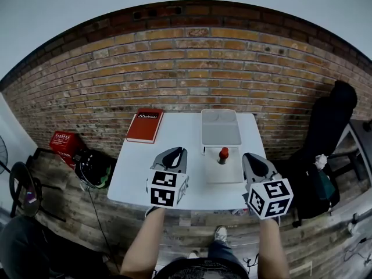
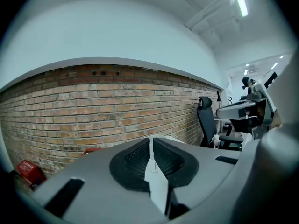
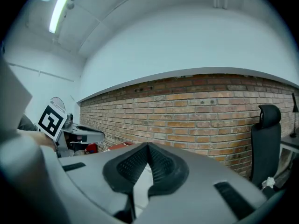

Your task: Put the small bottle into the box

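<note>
We reach both arms forward, the left forearm [image 1: 144, 240] and the right forearm [image 1: 273, 246] bare, roughly parallel and well apart. The left gripper [image 1: 177, 150] points ahead and slightly downward, its marker cube [image 1: 166, 188] turned up toward us. Its jaws are pressed together at the tips with nothing between them (its own view shows the ribbed pads meeting). The right gripper [image 1: 246, 156] sits level with it, likewise closed and empty, its pads touching at the tip.
</note>
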